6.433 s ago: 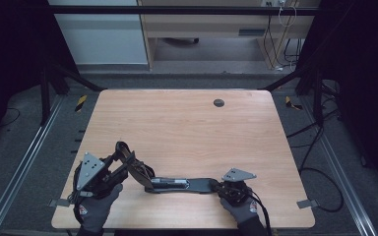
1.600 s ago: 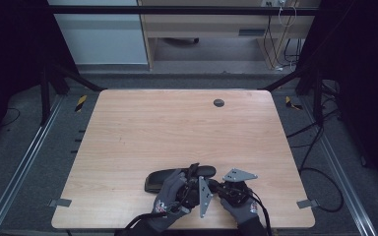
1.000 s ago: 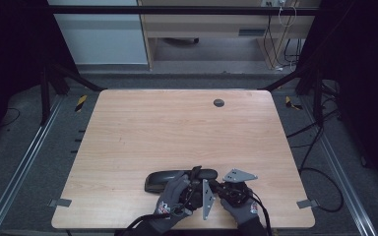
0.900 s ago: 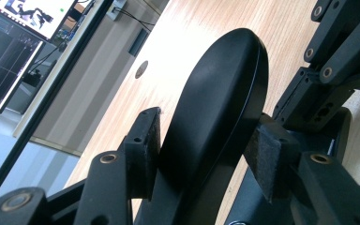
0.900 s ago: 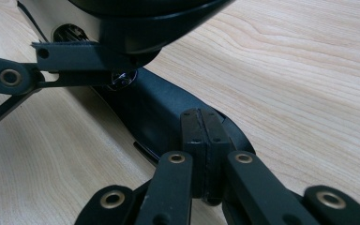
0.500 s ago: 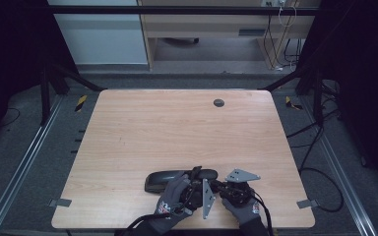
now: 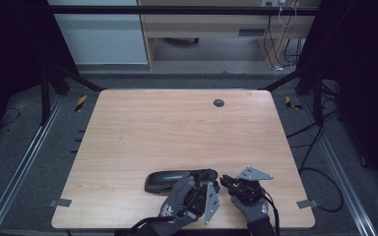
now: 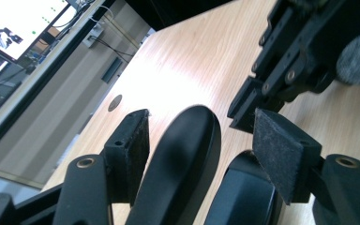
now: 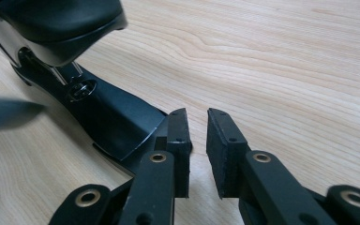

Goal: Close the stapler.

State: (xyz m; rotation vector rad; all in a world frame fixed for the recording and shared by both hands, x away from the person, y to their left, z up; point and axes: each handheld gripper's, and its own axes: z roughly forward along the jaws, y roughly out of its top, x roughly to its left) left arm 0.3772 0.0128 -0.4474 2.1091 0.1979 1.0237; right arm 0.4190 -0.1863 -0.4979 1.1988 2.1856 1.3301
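Near table's (image 7: pixel 128 128) front edge | left gripper (image 8: pixel 201 140) jaws just opening, astride black stapler (image 7: pixel 177 180) | right gripper (image 9: pixel 197 140) just opening, empty | far tabletop free

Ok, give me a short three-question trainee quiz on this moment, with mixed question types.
1. True or false: the right gripper is clamped on the stapler.
2. What lies between the jaws of the left gripper? A) the stapler's top arm B) a cable C) nothing
3. Where on the table does the stapler lie?

Key
1. False: its jaws have just been opening and stand apart with nothing between them, beside the end of the stapler's base.
2. A. The jaws have just been opening, and one pad stands plainly clear of the arm.
3. Near the front edge, by the person's hands.
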